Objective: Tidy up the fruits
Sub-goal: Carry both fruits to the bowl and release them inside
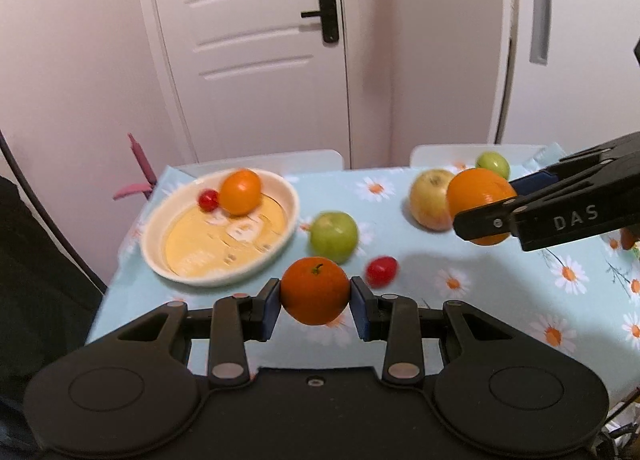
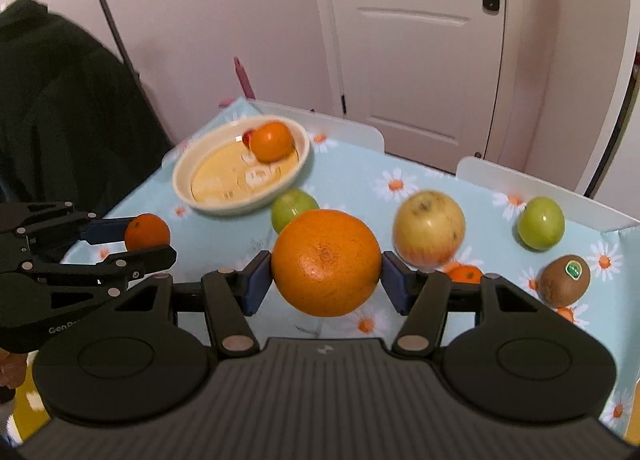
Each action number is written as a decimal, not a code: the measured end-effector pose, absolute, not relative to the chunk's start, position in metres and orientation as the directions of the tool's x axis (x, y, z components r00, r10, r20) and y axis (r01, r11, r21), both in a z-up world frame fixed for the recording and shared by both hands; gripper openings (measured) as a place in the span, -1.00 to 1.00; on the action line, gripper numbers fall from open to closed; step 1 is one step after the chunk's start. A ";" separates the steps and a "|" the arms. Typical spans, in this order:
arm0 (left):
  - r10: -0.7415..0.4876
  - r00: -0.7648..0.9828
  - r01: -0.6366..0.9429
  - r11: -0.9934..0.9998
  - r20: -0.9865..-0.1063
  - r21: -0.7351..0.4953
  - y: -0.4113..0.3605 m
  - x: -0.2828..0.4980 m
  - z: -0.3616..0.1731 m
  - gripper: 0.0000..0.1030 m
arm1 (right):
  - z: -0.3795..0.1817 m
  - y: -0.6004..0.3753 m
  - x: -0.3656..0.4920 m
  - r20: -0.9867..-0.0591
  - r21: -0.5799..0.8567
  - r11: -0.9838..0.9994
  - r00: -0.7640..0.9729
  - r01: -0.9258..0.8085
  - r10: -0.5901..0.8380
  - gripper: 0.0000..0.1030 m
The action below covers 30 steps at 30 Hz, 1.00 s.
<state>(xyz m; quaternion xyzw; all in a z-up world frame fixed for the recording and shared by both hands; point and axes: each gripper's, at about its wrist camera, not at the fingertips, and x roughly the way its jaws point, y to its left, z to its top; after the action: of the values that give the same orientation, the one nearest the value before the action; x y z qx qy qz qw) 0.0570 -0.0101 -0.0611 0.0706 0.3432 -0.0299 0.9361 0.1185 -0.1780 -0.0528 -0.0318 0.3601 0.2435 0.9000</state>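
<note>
- Left wrist view: our left gripper (image 1: 315, 302) is clamped on a small round orange mandarin with a green stem (image 1: 314, 290), blue pads pressing both its sides, held above the pale blue daisy-print tablecloth (image 1: 500, 300).
- The cream oval ceramic dish with a yellow base (image 1: 280, 248) lies ahead and to the left, already holding another orange citrus fruit (image 1: 240, 191) and a small red cherry tomato (image 1: 208, 199); most of its floor is bare.
- To do this step well, we judge that we should carry the mandarin over the near rim, lower it onto the bare yellow floor and only then part the jaws, so it does not roll.
- A round green apple (image 1: 334, 237) sits just beside the dish's right rim and a second red cherry tomato (image 1: 381, 270) lies near our right finger; we should pass above both.
- The table's left edge runs close behind the dish, so an overshoot could send fruit off.
- Right wrist view: our right gripper (image 2: 326, 276) is clamped on a large round orange (image 2: 326, 262), both pads touching its flanks.
- A yellow-red apple (image 2: 429, 230), another green apple (image 2: 541, 222) and a brown kiwi with a green sticker (image 2: 565, 279) rest to the right, near the white raised border.
- The left gripper hangs at the left between us and the dish; we judge one hand should go in at a time.
</note>
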 end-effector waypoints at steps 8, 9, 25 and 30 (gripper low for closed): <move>-0.045 0.775 0.165 0.977 -0.631 0.132 0.036 0.077 -0.033 -0.21 | -0.029 -0.133 0.121 -0.664 0.124 0.918 0.656 -0.377 0.359 0.43; -0.050 0.772 0.177 0.974 -0.633 0.138 0.041 0.080 -0.032 -0.21 | -0.028 -0.127 0.123 -0.662 0.126 0.922 0.661 -0.366 0.353 0.43; -0.116 0.731 0.299 0.940 -0.673 0.163 0.112 0.162 -0.057 -0.22 | -0.042 -0.031 0.172 -0.662 0.148 0.955 0.692 -0.257 0.289 0.43; -0.122 0.722 0.302 0.941 -0.682 0.151 0.130 0.188 -0.069 -0.21 | -0.055 -0.018 0.189 -0.678 0.158 0.964 0.687 -0.214 0.264 0.43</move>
<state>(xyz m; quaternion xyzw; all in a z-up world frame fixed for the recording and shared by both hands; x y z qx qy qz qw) 0.1883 0.1297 -0.0690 0.1268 0.3549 -0.1152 0.9191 0.1891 -0.0184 -0.0546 0.0333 0.3739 0.1300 0.9177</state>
